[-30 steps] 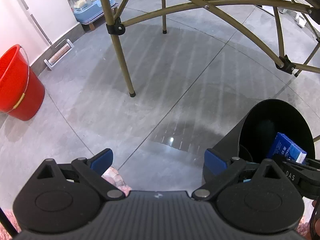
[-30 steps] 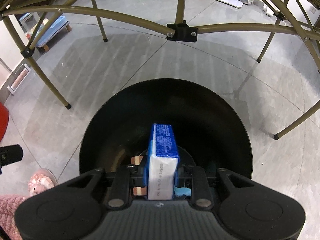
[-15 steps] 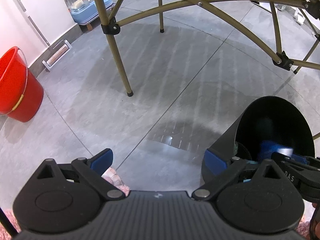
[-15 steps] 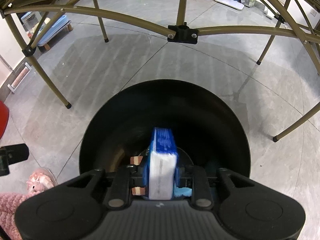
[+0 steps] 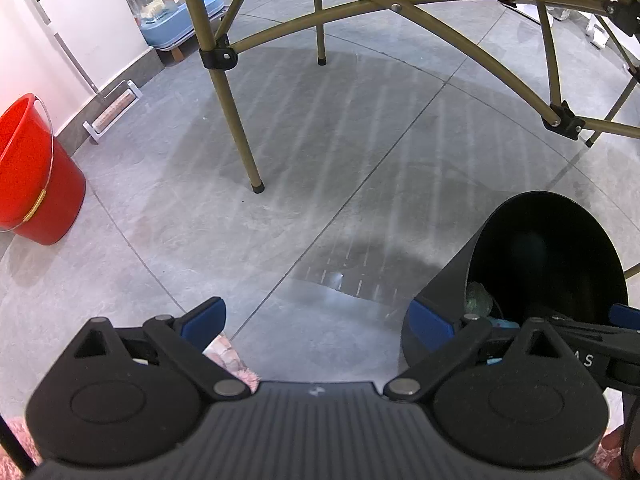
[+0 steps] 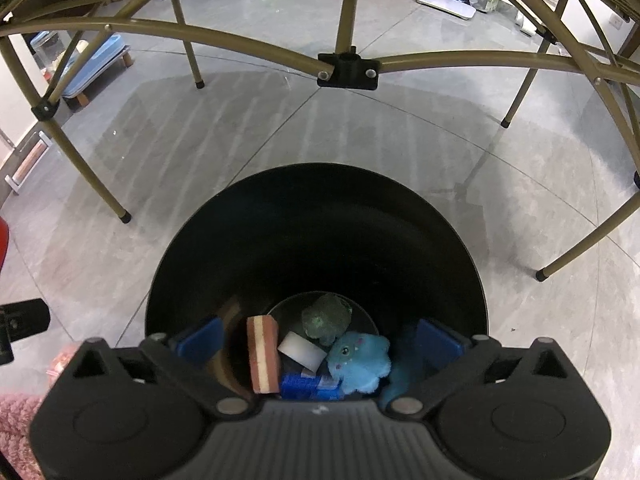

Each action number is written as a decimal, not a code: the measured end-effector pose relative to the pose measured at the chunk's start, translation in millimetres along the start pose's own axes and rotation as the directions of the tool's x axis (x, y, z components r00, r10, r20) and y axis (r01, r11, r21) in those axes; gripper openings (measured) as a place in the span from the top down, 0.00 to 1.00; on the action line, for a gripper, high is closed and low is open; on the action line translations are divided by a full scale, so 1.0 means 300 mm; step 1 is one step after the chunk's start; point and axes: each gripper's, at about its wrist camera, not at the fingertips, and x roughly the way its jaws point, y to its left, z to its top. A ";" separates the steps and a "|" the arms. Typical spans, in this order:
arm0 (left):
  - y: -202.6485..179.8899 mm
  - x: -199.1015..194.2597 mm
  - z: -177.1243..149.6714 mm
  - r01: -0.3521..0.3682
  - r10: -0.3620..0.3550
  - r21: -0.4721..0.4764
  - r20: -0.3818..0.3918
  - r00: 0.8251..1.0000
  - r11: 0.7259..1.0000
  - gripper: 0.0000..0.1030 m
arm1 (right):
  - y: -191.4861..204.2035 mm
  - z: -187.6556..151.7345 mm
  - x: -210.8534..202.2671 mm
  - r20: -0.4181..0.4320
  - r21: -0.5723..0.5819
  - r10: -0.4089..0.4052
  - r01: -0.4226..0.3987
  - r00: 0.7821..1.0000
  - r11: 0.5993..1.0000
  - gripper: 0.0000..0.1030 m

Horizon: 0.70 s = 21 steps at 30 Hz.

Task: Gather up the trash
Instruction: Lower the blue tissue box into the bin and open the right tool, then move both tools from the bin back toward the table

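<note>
A black trash bin (image 6: pixel 316 216) stands on the grey floor under a folding table; it also shows in the left wrist view (image 5: pixel 448 280) at the lower right. My right gripper (image 6: pixel 318 342) is open and empty over its mouth. At the bin's bottom lie a blue box (image 6: pixel 308 386), a striped pink sponge (image 6: pixel 262 354), a white block (image 6: pixel 302 350), a blue plush (image 6: pixel 362 360) and a green ball (image 6: pixel 326 318). My left gripper (image 5: pixel 316 318) is open and empty over the floor, left of the bin.
Olive table legs (image 5: pixel 236 120) and braces (image 6: pixel 348 68) cross overhead and around the bin. A red bucket (image 5: pixel 32 172) stands at the far left by the wall. A blue tray with a clear container (image 5: pixel 168 16) sits at the back left. Pink slippers (image 5: pixel 228 360) lie near.
My right gripper opened and let go of the blue box, which dropped to the bottom of the bin. The left gripper has stayed open and barely moved.
</note>
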 end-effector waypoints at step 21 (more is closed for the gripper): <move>0.026 -0.092 0.022 0.015 -0.011 -0.028 0.136 0.991 0.999 0.03 | -0.005 0.033 -0.103 0.108 -0.003 -0.003 0.003 0.994 1.000 0.00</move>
